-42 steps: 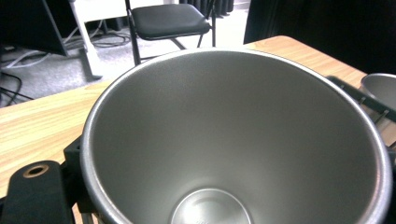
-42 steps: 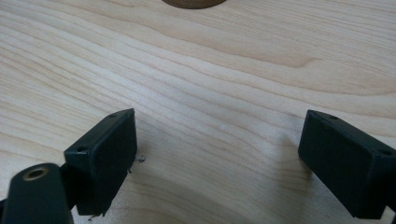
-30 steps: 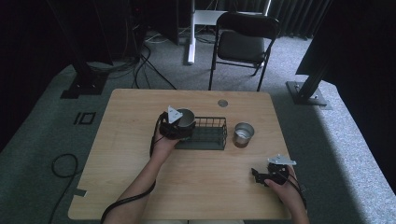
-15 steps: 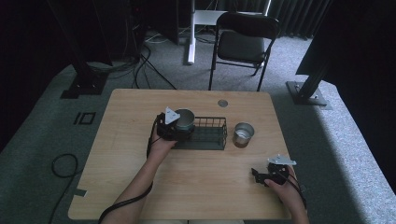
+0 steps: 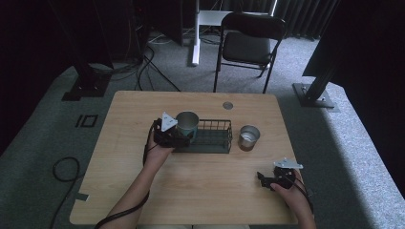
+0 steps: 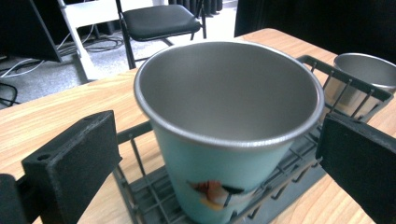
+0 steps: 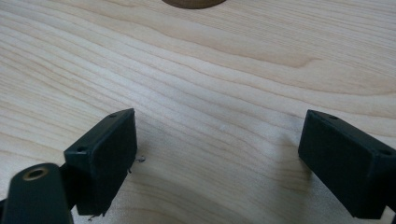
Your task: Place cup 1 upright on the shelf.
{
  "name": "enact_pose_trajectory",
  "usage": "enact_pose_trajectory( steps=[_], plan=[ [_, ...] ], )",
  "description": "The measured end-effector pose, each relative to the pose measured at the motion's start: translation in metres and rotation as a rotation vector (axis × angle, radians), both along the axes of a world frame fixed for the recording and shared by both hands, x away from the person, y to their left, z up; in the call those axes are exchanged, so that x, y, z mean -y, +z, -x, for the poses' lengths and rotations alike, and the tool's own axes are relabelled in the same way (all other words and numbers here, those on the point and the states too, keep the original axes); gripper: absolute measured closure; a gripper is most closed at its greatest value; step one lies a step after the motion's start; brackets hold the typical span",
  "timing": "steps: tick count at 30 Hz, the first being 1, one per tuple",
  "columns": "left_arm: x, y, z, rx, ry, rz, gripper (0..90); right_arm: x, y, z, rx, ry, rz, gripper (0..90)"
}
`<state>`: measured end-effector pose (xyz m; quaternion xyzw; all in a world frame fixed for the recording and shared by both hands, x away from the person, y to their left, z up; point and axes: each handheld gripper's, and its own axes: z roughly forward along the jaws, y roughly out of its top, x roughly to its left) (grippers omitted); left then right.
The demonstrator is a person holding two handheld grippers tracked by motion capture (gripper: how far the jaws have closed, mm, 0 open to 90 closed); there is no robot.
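A teal metal cup [image 5: 187, 125] [image 6: 224, 140] with a small picture on its side stands upright in the left end of a dark wire basket [image 5: 215, 138] [image 6: 140, 196]. My left gripper [image 5: 183, 137] [image 6: 219, 158] is open. Its jaws have just been opening and now flank the cup with a gap on each side. A steel cup [image 5: 249, 137] [image 6: 362, 74] stands on the table just right of the basket. Near the front right of the table my right gripper [image 5: 261, 179] [image 7: 229, 158] is open over bare wood, holding nothing.
The wooden table [image 5: 205, 191] has a round cable hole [image 5: 228, 105] near its far edge. A black folding chair [image 5: 248, 45] stands behind it. Cables and stand bases lie on the grey floor around the table.
The left gripper's jaws have let go of the teal cup and spread wide. The left hand has drawn back slightly to the left. The cup stays in the basket. The right hand has not moved.
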<state>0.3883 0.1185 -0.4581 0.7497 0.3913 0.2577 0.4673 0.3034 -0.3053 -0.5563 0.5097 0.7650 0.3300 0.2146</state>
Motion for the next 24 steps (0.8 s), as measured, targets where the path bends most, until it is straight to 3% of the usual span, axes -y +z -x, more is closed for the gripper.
enact_pose_trajectory(
  steps=[7, 24],
  plan=[
    [-0.010, -0.005, 0.008, -0.014, 0.000, -0.002, 0.3, 0.000, 0.000, 0.000, -0.001, -0.001, -0.001, 11.3],
    [-0.035, -0.010, 0.032, 0.003, 0.027, -0.011, 0.3, 0.000, 0.000, 0.000, -0.001, -0.001, -0.001, 11.2]
  ],
)
